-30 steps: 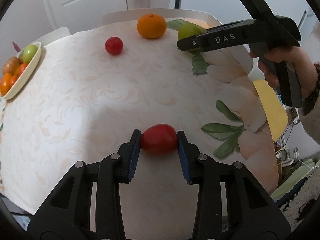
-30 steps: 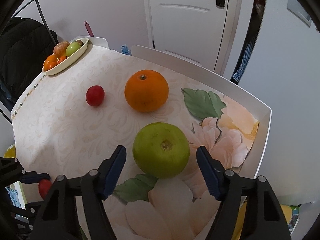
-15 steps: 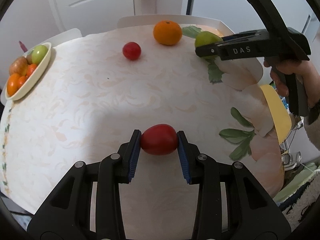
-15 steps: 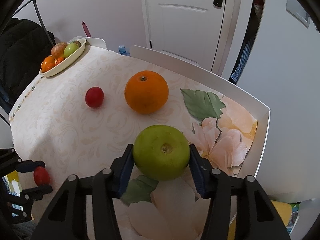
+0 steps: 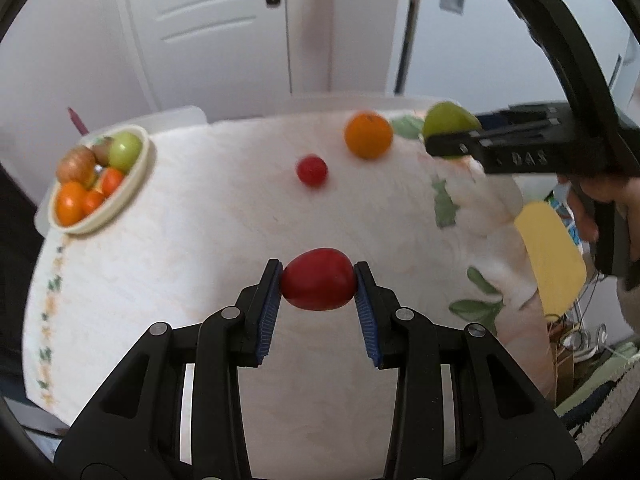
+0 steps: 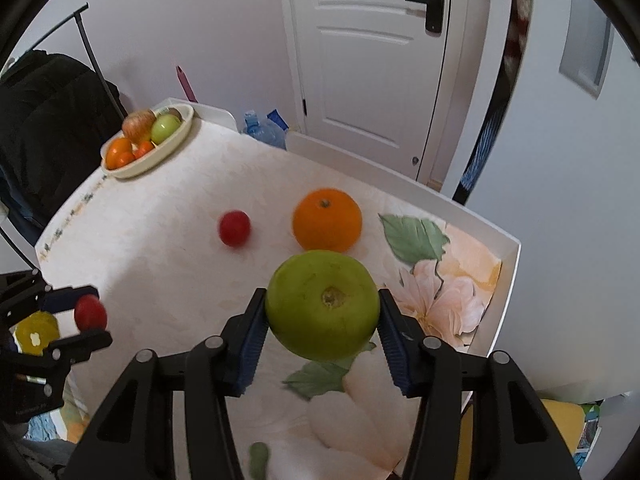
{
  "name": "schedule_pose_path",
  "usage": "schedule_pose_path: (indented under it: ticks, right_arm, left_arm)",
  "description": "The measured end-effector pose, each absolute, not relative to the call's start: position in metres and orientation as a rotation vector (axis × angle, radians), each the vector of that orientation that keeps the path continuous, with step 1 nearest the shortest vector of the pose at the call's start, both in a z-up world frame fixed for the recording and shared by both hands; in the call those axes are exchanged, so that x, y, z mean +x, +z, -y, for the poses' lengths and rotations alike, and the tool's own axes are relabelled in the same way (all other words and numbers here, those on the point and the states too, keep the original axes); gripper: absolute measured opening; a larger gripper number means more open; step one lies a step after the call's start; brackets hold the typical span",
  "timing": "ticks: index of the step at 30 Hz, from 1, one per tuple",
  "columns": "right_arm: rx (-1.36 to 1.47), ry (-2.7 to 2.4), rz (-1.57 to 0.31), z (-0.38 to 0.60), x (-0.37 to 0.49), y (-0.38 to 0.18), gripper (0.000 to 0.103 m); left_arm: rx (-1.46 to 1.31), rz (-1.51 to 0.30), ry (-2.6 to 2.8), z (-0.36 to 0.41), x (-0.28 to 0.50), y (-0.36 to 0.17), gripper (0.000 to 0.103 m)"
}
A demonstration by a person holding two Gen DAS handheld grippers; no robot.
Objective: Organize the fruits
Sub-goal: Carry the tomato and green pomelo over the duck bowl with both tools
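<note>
My left gripper (image 5: pixel 317 280) is shut on a red tomato (image 5: pixel 318 279), held above the near part of the table. In the right wrist view my right gripper (image 6: pixel 322 312) is shut on a big green apple (image 6: pixel 322 310), lifted off the cloth. That same apple (image 5: pixel 449 121) shows at the far right of the left wrist view. An orange (image 6: pixel 327 219) and a small red tomato (image 6: pixel 234 227) lie on the tablecloth beyond the apple. The cream fruit bowl (image 5: pixel 127 196) stands at the far left corner with several fruits in it.
The table (image 6: pixel 168 248) carries a pale flowered cloth and has a white raised rim (image 6: pixel 508 280) on the right. A white door (image 6: pixel 372 60) and a wall stand behind it. A dark coat (image 6: pixel 44 120) hangs at the left. A yellow seat (image 5: pixel 550 256) is beside the table.
My right gripper closed on the green apple and lifted it off the cloth. My left gripper rose with the red tomato, so more of the table and the door came into view.
</note>
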State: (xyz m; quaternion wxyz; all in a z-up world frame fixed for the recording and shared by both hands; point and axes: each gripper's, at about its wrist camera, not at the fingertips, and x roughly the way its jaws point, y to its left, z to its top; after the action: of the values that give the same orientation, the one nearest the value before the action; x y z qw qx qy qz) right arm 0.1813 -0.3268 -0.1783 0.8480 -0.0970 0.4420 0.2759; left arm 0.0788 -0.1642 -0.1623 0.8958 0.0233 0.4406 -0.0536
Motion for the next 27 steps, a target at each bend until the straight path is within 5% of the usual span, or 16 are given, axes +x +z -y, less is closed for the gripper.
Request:
schedule_pose_path:
  ticks: [27]
  right_arm:
    - [-0.14, 0.603, -0.881, 0.158, 0.164, -0.091, 0.049]
  left_arm:
    - [0.085, -0.777, -0.115, -0.017, 0.131, -0.075, 0.04]
